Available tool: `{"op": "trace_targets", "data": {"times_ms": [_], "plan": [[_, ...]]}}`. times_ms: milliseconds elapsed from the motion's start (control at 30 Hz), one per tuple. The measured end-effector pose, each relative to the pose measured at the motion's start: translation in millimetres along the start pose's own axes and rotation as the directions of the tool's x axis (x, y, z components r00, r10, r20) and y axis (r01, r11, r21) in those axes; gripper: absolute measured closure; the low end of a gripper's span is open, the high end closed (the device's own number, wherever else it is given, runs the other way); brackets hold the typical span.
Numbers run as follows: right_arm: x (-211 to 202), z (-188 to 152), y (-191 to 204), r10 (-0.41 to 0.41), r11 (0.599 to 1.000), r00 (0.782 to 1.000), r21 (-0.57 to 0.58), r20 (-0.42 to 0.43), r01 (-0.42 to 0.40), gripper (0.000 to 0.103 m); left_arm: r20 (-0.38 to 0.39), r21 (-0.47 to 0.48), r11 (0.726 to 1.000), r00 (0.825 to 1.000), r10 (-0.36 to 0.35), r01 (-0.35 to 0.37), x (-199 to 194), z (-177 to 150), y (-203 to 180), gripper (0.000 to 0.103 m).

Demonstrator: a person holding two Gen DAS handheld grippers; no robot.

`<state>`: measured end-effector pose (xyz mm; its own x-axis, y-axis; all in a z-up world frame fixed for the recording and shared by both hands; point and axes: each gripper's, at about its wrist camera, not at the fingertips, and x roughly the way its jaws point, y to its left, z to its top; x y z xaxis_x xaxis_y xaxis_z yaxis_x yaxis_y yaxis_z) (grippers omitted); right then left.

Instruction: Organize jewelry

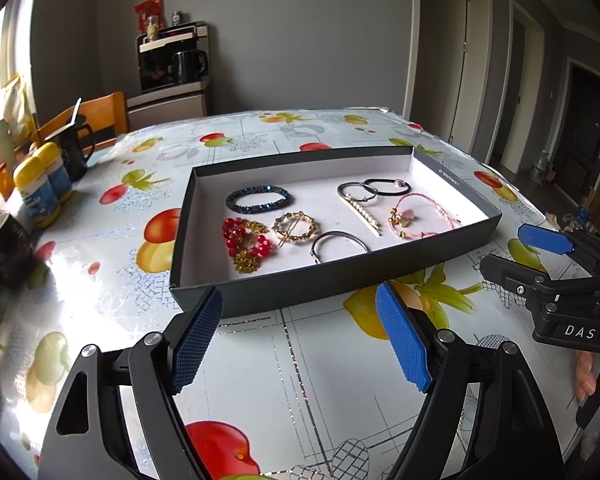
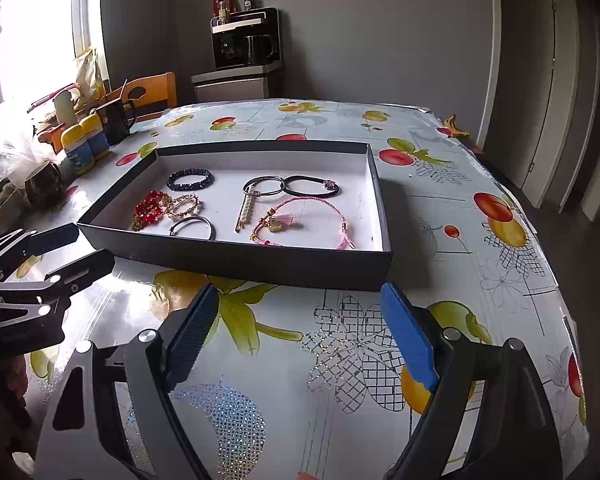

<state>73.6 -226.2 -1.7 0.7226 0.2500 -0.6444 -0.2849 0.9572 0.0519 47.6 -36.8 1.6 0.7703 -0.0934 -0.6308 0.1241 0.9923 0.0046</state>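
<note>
A shallow black tray (image 1: 300, 286) (image 2: 244, 262) with a white floor sits on the table. In it lie a dark blue beaded bracelet (image 1: 259, 199) (image 2: 190, 179), red and gold beads (image 1: 246, 244) (image 2: 150, 208), a gold ring clip (image 1: 295, 227), a silver bangle (image 1: 338, 245) (image 2: 194, 227), a pearl hair clip (image 1: 362, 214) (image 2: 246, 210), a black hair tie (image 1: 387, 186) (image 2: 310, 186) and a pink cord bracelet (image 1: 420, 216) (image 2: 300, 222). My left gripper (image 1: 300, 338) is open and empty, just short of the tray's near wall. My right gripper (image 2: 300, 334) is open and empty, also near the wall; it shows at the right in the left wrist view (image 1: 512, 254).
The table wears a fruit-print cloth (image 2: 340, 360). At its left edge stand yellow-capped bottles (image 1: 40, 188) (image 2: 84, 142), dark mugs (image 1: 74, 148) (image 2: 116, 120) and a wooden chair (image 1: 100, 116). A coffee machine (image 2: 246, 38) stands by the back wall. The table's right edge drops to the floor.
</note>
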Motion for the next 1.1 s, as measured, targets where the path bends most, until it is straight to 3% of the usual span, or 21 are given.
{"op": "trace_targets", "data": {"times_ms": [1100], "plan": [[-0.7,0.5,-0.7,-0.012,1.000,1.000,0.003,0.001,0.012,0.021,0.010,0.003,1.000,1.000,-0.001,0.001,-2.1,0.3,-0.8,0.022]]}}
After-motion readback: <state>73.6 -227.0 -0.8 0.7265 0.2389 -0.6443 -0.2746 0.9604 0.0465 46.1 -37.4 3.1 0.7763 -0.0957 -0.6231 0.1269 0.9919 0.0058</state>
